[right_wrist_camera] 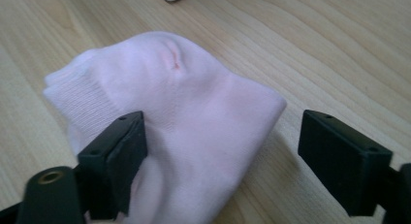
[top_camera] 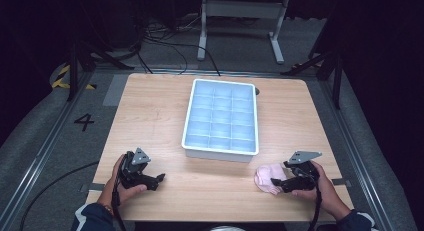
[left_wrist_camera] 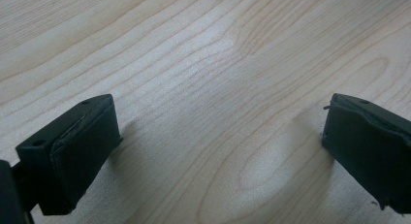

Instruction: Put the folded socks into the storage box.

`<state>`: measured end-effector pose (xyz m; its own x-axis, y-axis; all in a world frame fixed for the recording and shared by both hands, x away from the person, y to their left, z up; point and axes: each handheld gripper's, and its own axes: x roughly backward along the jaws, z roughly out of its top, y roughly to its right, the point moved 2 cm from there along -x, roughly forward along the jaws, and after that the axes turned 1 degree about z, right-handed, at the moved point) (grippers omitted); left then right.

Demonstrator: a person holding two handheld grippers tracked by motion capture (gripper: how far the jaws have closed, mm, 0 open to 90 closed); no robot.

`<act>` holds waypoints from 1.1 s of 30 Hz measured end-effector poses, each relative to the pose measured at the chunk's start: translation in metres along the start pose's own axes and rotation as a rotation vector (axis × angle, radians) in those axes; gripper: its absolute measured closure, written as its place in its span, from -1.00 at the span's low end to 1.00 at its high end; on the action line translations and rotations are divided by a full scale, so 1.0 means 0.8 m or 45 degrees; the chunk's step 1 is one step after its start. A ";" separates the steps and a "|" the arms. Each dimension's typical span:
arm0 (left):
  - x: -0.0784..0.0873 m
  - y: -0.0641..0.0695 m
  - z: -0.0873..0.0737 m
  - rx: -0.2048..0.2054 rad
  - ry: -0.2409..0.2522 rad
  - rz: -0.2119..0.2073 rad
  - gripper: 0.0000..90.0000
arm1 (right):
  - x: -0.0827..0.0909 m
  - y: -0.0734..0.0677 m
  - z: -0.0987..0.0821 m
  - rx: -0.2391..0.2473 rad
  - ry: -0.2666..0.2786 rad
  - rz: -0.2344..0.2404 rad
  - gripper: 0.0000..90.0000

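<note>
At the near right corner of the wooden surface (top_camera: 150, 111), a pale pink sock (top_camera: 267, 177) lies crumpled, its right part covered in the high view by the right hand-held gripper (top_camera: 278, 184) and the hand (top_camera: 312, 183) around it. From the right gripper view, the sock (right_wrist_camera: 194, 132) runs off the bottom edge, and one jaw sits over its ribbed cuff side while the other stands apart over bare wood; the right hand-held gripper (right_wrist_camera: 220, 156) is spread, pinching nothing. Across at the near left, the left hand-held gripper (top_camera: 159, 180) rests low on the surface, its jaws spread wide over bare wood in its own view (left_wrist_camera: 218, 151). Centred farther back, a white divided tray (top_camera: 220, 151) holds many small compartments; anything inside them is too faint to make out
</note>
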<state>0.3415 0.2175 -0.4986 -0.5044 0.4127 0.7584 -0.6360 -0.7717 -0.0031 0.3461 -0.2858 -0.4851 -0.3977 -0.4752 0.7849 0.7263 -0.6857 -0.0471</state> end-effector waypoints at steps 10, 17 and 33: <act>0.000 0.000 0.000 -0.004 0.001 0.003 -0.99 | 0.003 -0.014 0.004 0.020 -0.036 0.082 0.13; 0.000 -0.001 0.000 -0.014 -0.001 0.002 -0.99 | 0.005 -0.018 0.002 0.051 -0.015 0.151 0.59; 0.000 -0.001 0.000 -0.013 -0.002 0.002 -0.99 | 0.018 -0.019 0.002 0.151 0.076 0.106 0.67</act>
<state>0.3421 0.2181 -0.4983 -0.5046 0.4105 0.7595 -0.6411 -0.7674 -0.0112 0.3305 -0.2813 -0.4723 -0.3633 -0.5620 0.7431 0.8178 -0.5744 -0.0346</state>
